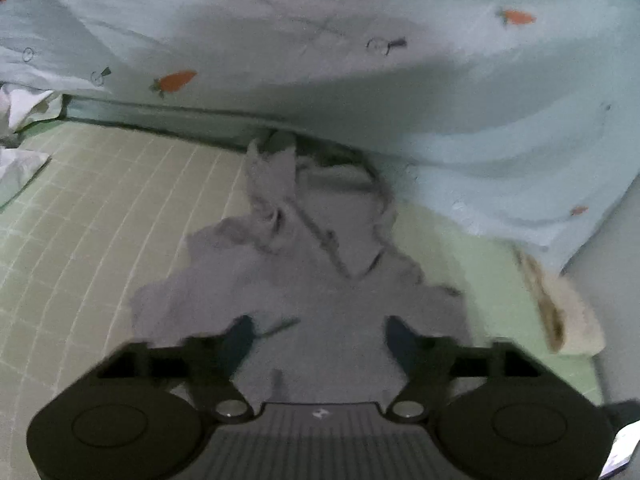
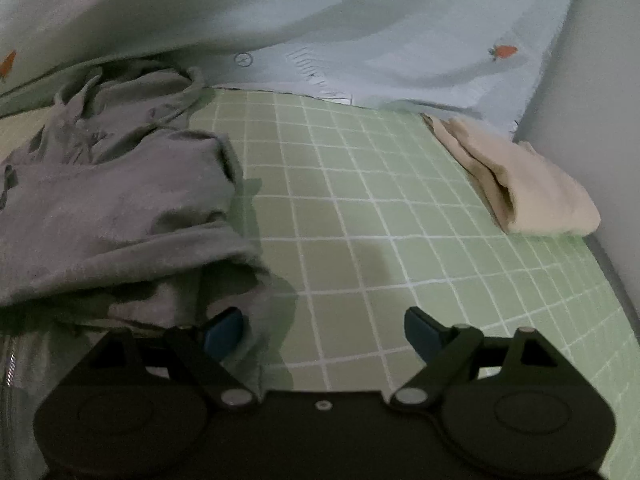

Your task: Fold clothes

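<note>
Grey hoodie [image 1: 304,304] spread on green grid mat [image 1: 100,240], mid-frame in left wrist view, directly beyond left gripper [image 1: 320,332]; jaws wide, nothing between. Right gripper [image 2: 324,330] wide, empty, hoodie bunched at frame left. Folded beige cloth [image 2: 532,188] right. Carrot-print sheet [image 2: 400,32] across top.

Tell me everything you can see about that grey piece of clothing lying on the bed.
The grey hoodie looks like soft, matte jersey. It lies crumpled and unfolded on the green checked sheet, its hood and drawstring toward the pale blue carrot-print quilt. A zipper shows at one edge. A bunched sleeve lies by the right hand-held gripper, whose jaws are open, gripping nothing.
</note>
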